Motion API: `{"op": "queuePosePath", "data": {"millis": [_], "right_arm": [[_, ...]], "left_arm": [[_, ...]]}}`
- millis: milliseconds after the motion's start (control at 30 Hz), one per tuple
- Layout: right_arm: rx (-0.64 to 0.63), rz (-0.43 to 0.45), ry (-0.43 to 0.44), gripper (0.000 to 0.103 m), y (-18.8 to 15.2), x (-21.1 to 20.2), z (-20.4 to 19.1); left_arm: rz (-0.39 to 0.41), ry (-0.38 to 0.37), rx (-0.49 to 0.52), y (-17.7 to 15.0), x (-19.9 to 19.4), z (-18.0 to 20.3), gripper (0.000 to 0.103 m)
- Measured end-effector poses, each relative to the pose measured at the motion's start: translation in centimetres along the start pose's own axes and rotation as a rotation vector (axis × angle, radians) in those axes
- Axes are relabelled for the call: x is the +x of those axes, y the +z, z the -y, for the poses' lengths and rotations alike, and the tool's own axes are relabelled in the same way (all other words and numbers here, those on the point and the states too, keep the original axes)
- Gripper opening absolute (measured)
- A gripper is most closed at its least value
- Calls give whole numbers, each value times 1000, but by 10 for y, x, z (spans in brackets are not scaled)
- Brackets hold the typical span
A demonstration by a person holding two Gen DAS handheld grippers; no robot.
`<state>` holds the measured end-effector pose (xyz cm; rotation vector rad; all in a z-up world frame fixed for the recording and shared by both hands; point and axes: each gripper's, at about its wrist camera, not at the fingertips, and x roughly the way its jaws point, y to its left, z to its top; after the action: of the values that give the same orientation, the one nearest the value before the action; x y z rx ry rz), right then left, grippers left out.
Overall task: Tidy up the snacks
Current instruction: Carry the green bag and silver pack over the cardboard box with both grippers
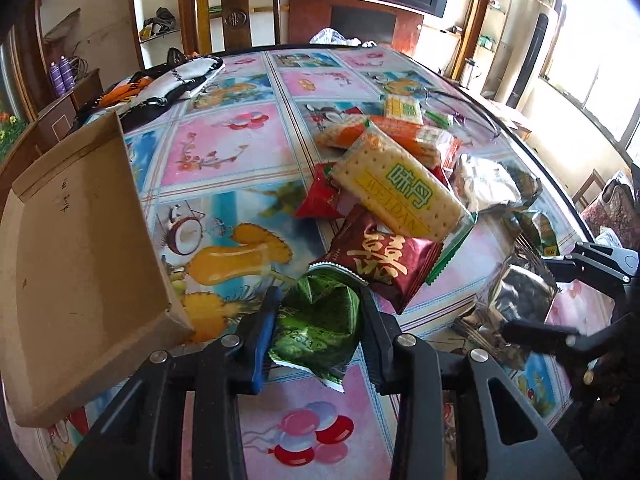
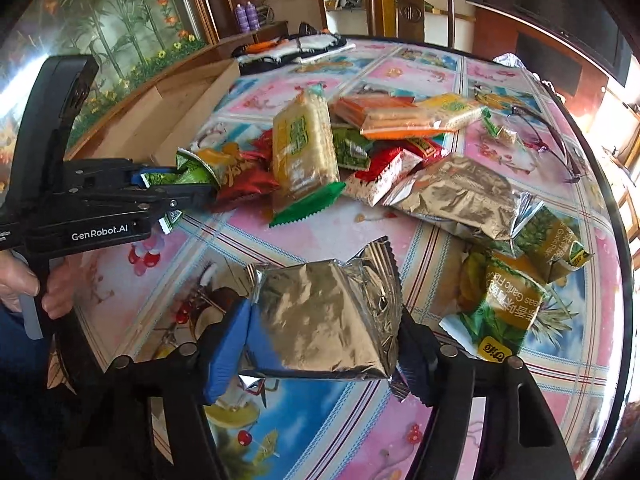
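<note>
Now my left claw (image 1: 316,332) clamps a green packet (image 1: 316,320) beside the box (image 1: 80,220); right claw (image 2: 320,344) probably grips the silver pouch (image 2: 324,316), both clearing the pile.

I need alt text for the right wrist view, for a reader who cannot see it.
The right gripper clasps a silver foil packet over a colourful table. Beyond lies a snack pile; at left, the left gripper holds a green packet.

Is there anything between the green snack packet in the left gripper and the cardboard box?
Nothing visible. The left gripper is closed on the green packet, and the cardboard box sits just to its left in that view, with only bare tablecloth between them.
</note>
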<state>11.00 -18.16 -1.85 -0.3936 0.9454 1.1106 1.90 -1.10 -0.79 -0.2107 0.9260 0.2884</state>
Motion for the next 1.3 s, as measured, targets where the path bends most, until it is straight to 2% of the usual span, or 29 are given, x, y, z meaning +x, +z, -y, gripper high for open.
{"op": "queuePosePath", "data": {"millis": [67, 200, 300, 333, 400, 433, 500, 567, 600, 700, 767, 900, 1067, 1167, 1300], "right_arm": [[15, 14, 26, 54, 2, -6, 2], [-23, -4, 6, 54, 2, -6, -3], [16, 9, -12, 67, 2, -9, 4], [43, 40, -45, 73, 2, -14, 9], [28, 68, -55, 75, 2, -21, 10], [7, 66, -28, 75, 2, -24, 8], [-35, 67, 84, 75, 6, -30, 3], [-77, 69, 180, 84, 14, -29, -2], [-102, 62, 204, 85, 18, -26, -6], [-192, -28, 302, 86, 32, -5, -20], [-254, -48, 298, 87, 40, 8, -28], [-263, -150, 343, 88, 50, 37, -23], [-294, -223, 382, 89, 28, 32, -14], [-328, -227, 333, 90, 8, 18, -14], [-281, -192, 272, 90, -2, 11, -11]], "left_arm": [[7, -3, -8, 1, -4, -3, 36], [3, -1, -17, 3, -5, -7, 36], [-8, -7, -26, 2, -5, -10, 36], [-7, -10, -30, 2, -5, -10, 36], [-13, -12, -31, 2, -4, -10, 36], [-12, -15, -33, 1, -5, -11, 36], [-12, -16, -35, 1, -4, -10, 36], [-6, -21, -44, 1, -5, -11, 36], [-2, -22, -46, 0, -6, -12, 36], [6, -19, -55, -1, -9, -16, 36], [12, -16, -63, -3, -11, -18, 36], [18, -17, -66, -5, -13, -21, 36], [20, -30, -64, -5, -12, -23, 36], [22, -42, -56, -5, -11, -20, 36], [13, -49, -52, -5, -8, -16, 36]]}}
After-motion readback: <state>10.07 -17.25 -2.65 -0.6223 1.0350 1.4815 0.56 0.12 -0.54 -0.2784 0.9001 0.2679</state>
